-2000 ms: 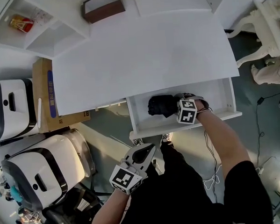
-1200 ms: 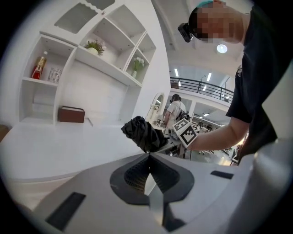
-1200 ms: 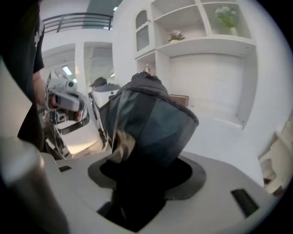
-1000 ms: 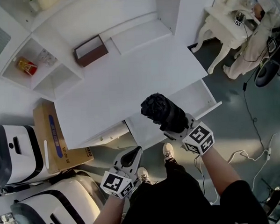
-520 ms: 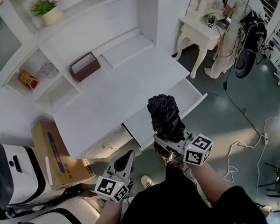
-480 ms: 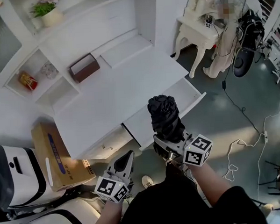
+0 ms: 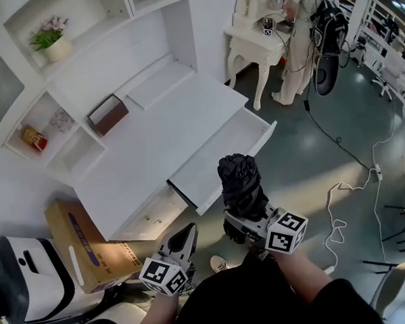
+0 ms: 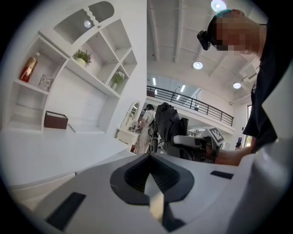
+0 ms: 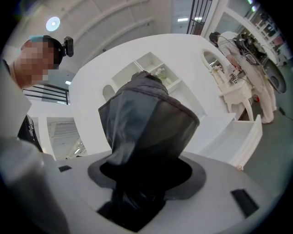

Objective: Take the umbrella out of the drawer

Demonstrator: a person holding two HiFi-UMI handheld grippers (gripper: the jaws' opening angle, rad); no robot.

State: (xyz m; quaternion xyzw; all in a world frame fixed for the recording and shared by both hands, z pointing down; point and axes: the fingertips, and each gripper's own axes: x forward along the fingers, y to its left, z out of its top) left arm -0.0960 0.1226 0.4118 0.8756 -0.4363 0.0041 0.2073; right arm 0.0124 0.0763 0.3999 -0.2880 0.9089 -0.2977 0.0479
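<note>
By a white counter (image 7: 154, 137) with drawer (image 7: 222, 150) open, black umbrella (image 7: 240, 183) is clamped in right claw (image 7: 245, 221); left claw (image 7: 188, 233) is closed.

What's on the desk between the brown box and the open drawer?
Nothing; the head view shows bare white desktop from brown box to drawer.

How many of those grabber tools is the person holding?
2. The left gripper, shut and empty, is low at the left; the right gripper is shut on the black folded umbrella, held clear of the open drawer.
</note>
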